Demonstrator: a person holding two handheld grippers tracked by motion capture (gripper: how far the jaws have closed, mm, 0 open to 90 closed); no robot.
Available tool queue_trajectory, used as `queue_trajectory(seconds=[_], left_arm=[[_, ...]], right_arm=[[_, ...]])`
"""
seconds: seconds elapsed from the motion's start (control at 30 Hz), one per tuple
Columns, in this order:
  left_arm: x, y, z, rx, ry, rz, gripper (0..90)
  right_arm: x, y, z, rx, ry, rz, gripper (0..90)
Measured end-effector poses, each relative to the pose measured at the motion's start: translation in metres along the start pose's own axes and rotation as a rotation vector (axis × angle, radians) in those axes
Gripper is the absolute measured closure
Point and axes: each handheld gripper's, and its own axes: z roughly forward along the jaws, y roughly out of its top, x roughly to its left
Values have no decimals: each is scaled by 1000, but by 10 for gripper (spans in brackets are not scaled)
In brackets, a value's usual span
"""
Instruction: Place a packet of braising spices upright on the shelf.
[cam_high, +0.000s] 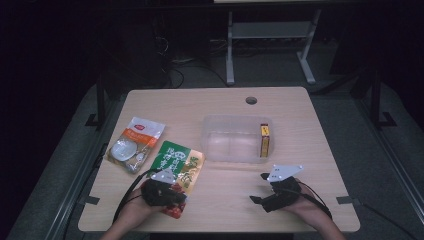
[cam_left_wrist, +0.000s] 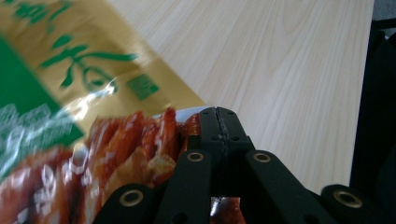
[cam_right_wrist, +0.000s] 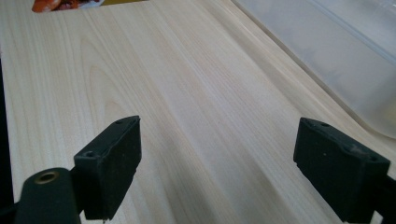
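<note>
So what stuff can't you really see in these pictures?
- Green snack bag: near end hidden under the left gripper, high view; print blurred, cut off by the edges, left gripper view.
- Yellow box in the clear tub: label too small, high view.
- Tub: cut off, right gripper view.

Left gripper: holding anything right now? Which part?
Yes. The left gripper is shut on the green and gold snack bag, pinching its near bottom edge. The right gripper is open, holding nothing.
</note>
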Motion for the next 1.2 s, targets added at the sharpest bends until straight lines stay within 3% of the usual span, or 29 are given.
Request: queue_trajectory(seconds=[0.03, 0.07, 0.1, 0.13, 0.17, 0.2, 0.23, 0.27, 0.37, 0.4, 0.43, 0.5, 0.57, 0.7, 0.9, 1.2], left_arm=[[5, 5, -4, -22, 28, -9, 900], [5, 5, -4, -22, 28, -9, 900], [15, 14, -8, -60, 68, -24, 900], [15, 14, -8, -60, 68, -24, 900], [21, 19, -10, -74, 94, -33, 900], [29, 24, -11, -89, 119, -43, 900], [44, 35, -12, -110, 169, -64, 900], [44, 35, -12, -110, 169, -64, 900], [74, 56, -3, -137, 233, -114, 900], [74, 56, -3, -137, 233, -114, 900], [86, 64, 3, -140, 247, -131, 900], [91, 67, 7, -132, 259, -128, 900], [103, 71, 16, -130, 272, -162, 900], [110, 70, 23, -122, 274, -186, 900], [113, 69, 27, -113, 283, -170, 900], [112, 70, 32, -88, 287, -115, 900]], right_arm=[[-1, 0, 1, 1, -1, -2, 146], [-1, 0, 1, 1, -1, -2, 146], [-1, 1, 2, 6, -2, 0, 146], [-1, 1, 2, 6, -2, 0, 146], [-1, 1, 2, 6, -2, -1, 146], [-1, 1, 3, 3, 1, -3, 146], [-1, 2, 4, 5, 4, -4, 146], [-1, 2, 4, 5, 4, -4, 146], [-2, 1, 3, 7, 4, -4, 146], [-2, 1, 3, 7, 4, -4, 146], [-2, 1, 2, 2, 2, -7, 146], [-2, 0, 1, 1, 2, -2, 146], [-4, -1, -1, -3, -2, -2, 146], [-4, -2, -3, -9, -5, 4, 146], [-4, -2, -3, -4, -6, 1, 146], [-5, -2, -3, -6, -9, 4, 146]])
